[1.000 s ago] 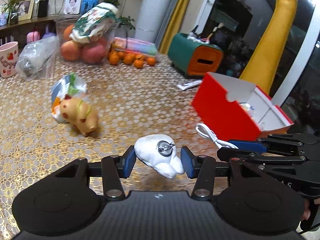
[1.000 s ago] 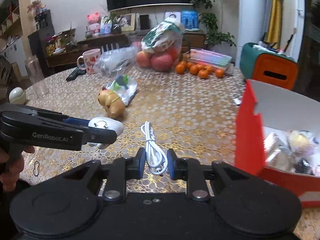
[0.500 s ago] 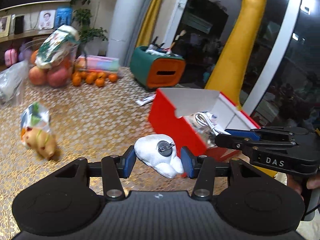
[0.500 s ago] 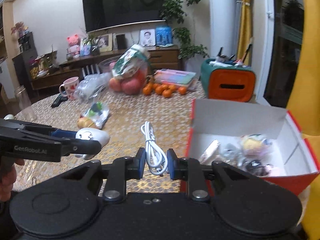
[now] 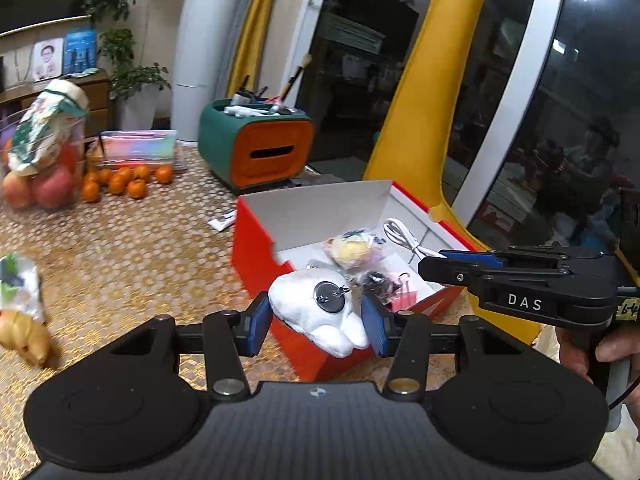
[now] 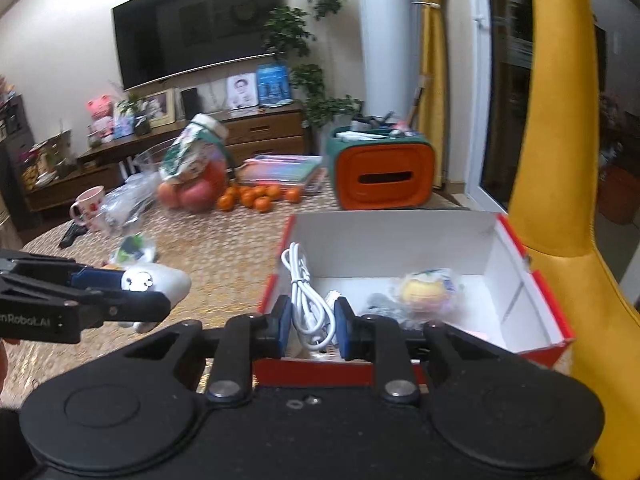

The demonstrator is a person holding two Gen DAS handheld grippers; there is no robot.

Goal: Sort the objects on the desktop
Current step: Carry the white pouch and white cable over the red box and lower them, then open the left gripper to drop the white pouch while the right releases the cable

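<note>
Far left on the table (image 5: 132,248): a bag of apples (image 5: 44,184), loose oranges (image 5: 128,180), a tan toy (image 5: 24,340) at the edge. Left hand-held gripper (image 5: 318,318) clenched on a white plush (image 5: 320,312), metal pin on its face, held above the near corner of the red box (image 5: 256,256). Behind the box, a green and orange caddy (image 5: 260,148) with brushes. Inside the box: a wrapped yellow toy (image 5: 352,246), dark clips, something pink, blurred, perhaps binder clips. Right hand-held gripper (image 6: 310,326) clamped on a coiled white cable (image 6: 308,300), poised over the box's near wall, loop hanging above the white floor. Far right: a yellow chair back (image 6: 560,160), dark window.
</note>
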